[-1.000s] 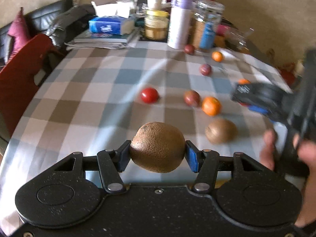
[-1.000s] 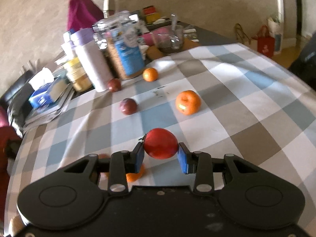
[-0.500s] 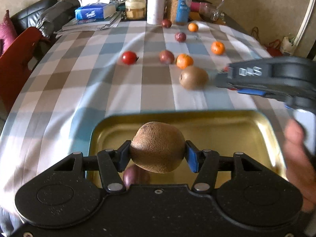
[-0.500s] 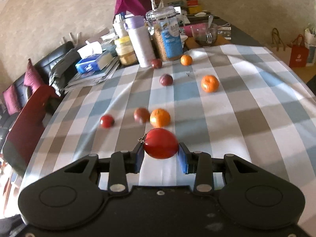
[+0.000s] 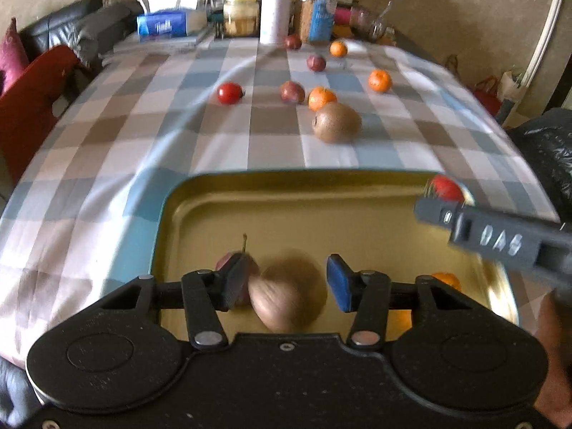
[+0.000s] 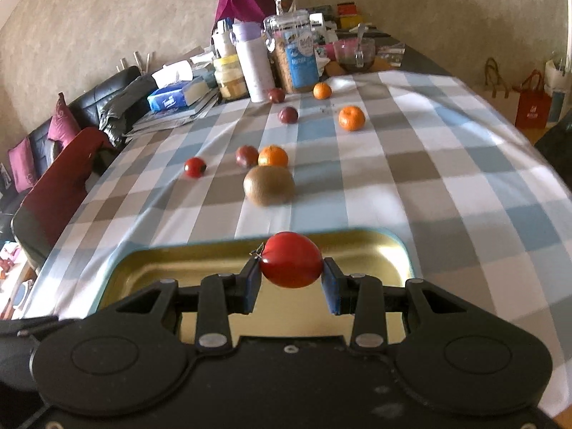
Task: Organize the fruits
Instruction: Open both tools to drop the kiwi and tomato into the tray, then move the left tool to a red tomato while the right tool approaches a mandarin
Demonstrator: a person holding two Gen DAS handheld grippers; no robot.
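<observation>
My left gripper (image 5: 286,282) hangs over the gold tray (image 5: 321,193). Its jaws are closing, but the brown kiwi (image 5: 287,293) is a blur low between them, clear of the right pad (image 5: 338,286) and dropping toward the tray. A dark plum (image 5: 223,262) and an orange (image 5: 443,279) lie in the tray. My right gripper (image 6: 291,286) is shut on a red tomato (image 6: 291,259) above the tray's far rim (image 6: 161,268). The left wrist view shows that gripper (image 5: 439,196) at the right.
On the checked cloth beyond the tray lie a second kiwi (image 5: 338,121), a small tomato (image 5: 230,93), plums (image 5: 292,91) and oranges (image 5: 380,80). Bottles and jars (image 5: 275,3) crowd the far end. A red chair (image 5: 32,82) stands at the left.
Both grippers drew back from the scattered fruit until the tray came under them. The kiwi has slipped down out of the left jaws. The right gripper still carries the tomato.
</observation>
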